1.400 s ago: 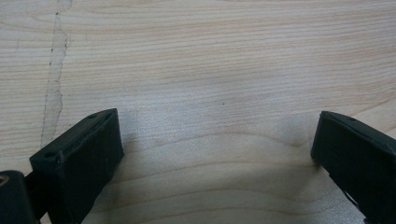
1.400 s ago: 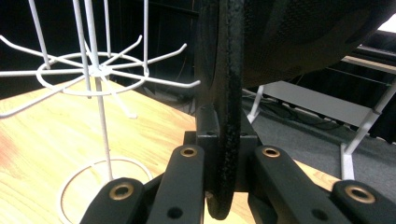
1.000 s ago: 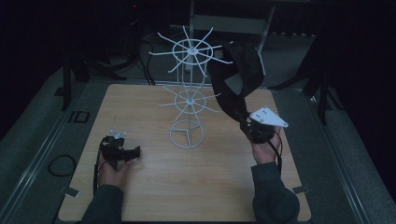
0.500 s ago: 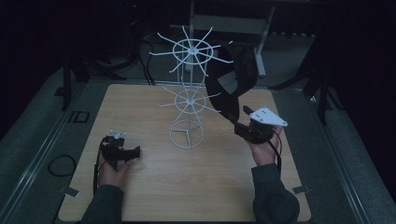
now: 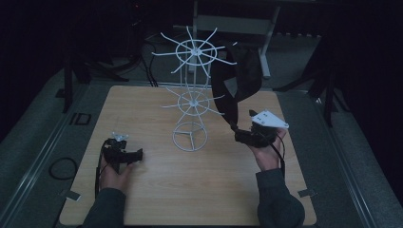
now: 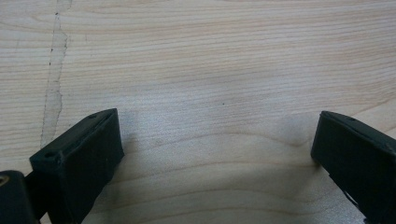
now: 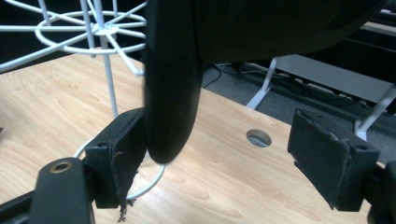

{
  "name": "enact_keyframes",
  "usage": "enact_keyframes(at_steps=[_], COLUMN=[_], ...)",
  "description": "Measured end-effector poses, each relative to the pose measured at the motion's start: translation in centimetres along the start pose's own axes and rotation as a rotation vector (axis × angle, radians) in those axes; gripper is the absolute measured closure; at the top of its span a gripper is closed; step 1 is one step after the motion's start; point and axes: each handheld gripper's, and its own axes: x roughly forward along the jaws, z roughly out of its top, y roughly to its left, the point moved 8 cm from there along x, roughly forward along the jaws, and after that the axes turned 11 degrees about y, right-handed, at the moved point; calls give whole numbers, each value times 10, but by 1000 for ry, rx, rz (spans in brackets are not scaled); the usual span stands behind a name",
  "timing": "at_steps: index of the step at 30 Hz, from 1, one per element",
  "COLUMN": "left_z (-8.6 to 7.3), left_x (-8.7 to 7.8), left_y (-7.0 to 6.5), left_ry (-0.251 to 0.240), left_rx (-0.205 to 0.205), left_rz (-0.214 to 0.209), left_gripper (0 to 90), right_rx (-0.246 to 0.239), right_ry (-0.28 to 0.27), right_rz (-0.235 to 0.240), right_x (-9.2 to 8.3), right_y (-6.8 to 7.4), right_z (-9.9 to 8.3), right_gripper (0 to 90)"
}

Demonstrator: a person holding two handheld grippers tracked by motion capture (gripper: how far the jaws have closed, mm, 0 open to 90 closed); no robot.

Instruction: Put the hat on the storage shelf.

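Left to right. Left gripper point(image 5: 124, 156) resting low on the wooden table point(image 5: 157, 199), near-left area, jaws spread wide with only bare wood between them in the left gripper view point(image 6: 212, 140); idle, well apart from the rack.

Centre: white wire rack point(image 5: 191, 102), 2 spoked tiers on a ring base, upright at the far-middle of the table.

Right of the rack: black strap point(image 5: 233, 90), a wide dark band, draped from an upper-tier spoke and hanging down to just above the table. Lower end at the right gripper point(image 5: 248, 136), near-right of the rack base.

Right gripper jaws just been opening, now spread to full width. In the right gripper view, strap end point(image 7: 170, 93) between the jaws, lying against the left pad point(image 7: 119, 154), clear gap to the right pad point(image 7: 329, 156); no pinch, strap bearing its own weight from the spoke.

Step in hand, judged: release after hanging the strap on the rack; hanging looks done, strap appears to hold on its own.

Next move, judged: draw the right gripper back toward the near edge, clear of the strap, without dragging the left pad along it; a snag could pull the strap off the spoke or tip the light rack. Left gripper not needed unless the rack needs steadying.
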Motion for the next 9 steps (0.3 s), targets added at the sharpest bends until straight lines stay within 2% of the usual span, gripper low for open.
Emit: enact_keyframes(at_steps=[9], left_z=[0], left_x=[0], left_y=[0], left_ry=[-3], left_rx=[-2], left_rz=[0], left_gripper=[22], right_rx=[-6], right_ry=[7], right_rz=[32], right_x=[-8], right_y=[5], right_z=[-11], right_gripper=[186])
